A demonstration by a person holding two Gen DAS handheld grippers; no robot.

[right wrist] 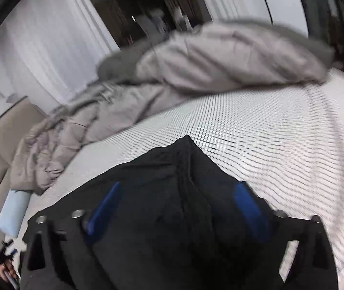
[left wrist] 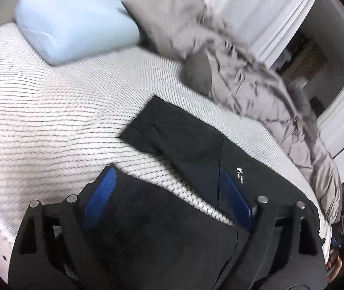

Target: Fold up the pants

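Black pants (left wrist: 184,145) over mattress (left wrist: 51,120): left gripper (left wrist: 169,191), right gripper (right wrist: 179,205), jaws wide, fabric between; actual grip unclear, blurred.

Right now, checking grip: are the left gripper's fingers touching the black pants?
Touching. Left wrist view: black pants cloth lies against both blue fingers.

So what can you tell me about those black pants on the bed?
The black pants look like soft, matte athletic fabric, with a small white logo print near a seam. One flat end lies on the white textured mattress, close to the grey comforter. The rest drapes between the blue pads of the left hand-held gripper and bunches inside the right hand-held gripper.
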